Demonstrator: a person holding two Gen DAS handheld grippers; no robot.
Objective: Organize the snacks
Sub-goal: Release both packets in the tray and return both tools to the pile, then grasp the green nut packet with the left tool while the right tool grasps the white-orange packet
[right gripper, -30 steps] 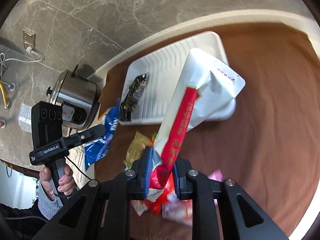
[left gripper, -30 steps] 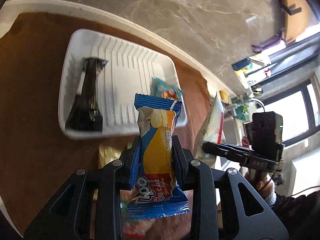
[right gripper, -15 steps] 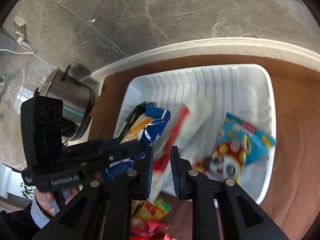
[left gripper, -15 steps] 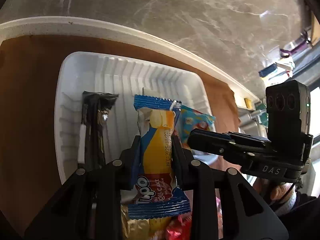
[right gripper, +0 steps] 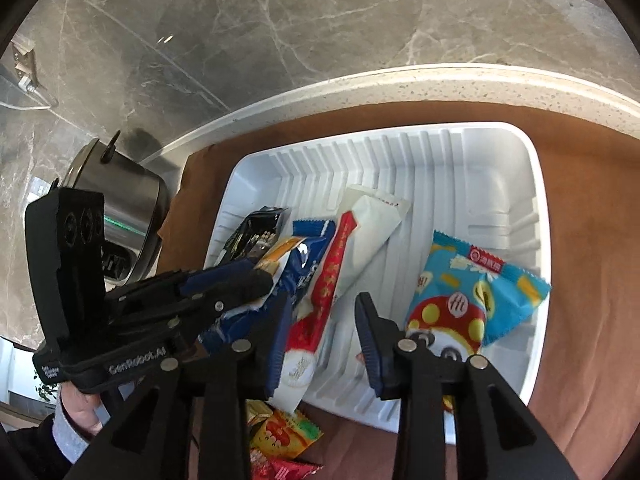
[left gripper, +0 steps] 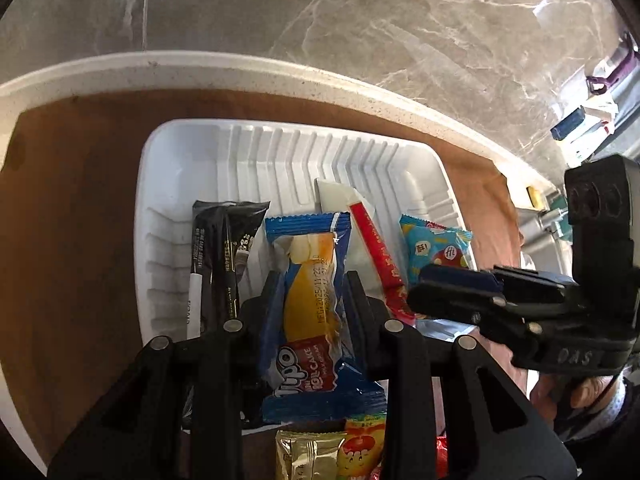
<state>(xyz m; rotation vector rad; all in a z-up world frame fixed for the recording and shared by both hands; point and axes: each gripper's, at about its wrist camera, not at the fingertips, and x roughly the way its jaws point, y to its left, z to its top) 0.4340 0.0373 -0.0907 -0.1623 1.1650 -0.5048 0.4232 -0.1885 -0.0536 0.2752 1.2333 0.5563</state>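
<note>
A white ribbed tray (left gripper: 280, 152) lies on a brown cloth. My left gripper (left gripper: 314, 280) hangs over its near side. The pads still press a blue-and-yellow roll cake packet (left gripper: 308, 300), though the jaws are opening. In the tray lie a black packet (left gripper: 224, 248), a white-and-red stick packet (left gripper: 372, 248) and a light-blue mushroom packet (left gripper: 434, 244). My right gripper (right gripper: 322, 300) is also over the tray (right gripper: 536, 184), its jaws opening and apart. The white-and-red packet (right gripper: 360, 232) rests free between and beyond its fingers. The left gripper (right gripper: 256, 280) is close on its left.
Loose snack packets (right gripper: 284, 428) lie on the brown cloth (right gripper: 592, 280) just in front of the tray. A steel pot (right gripper: 116, 196) stands at the far left by the marble wall. A pale counter edge runs behind the tray. A person's hand (right gripper: 80, 412) holds the left gripper.
Both grippers came forward and down over the tray. The right jaws spread and let go of the white-and-red packet, which now lies in the tray. The left still grips the roll cake.
</note>
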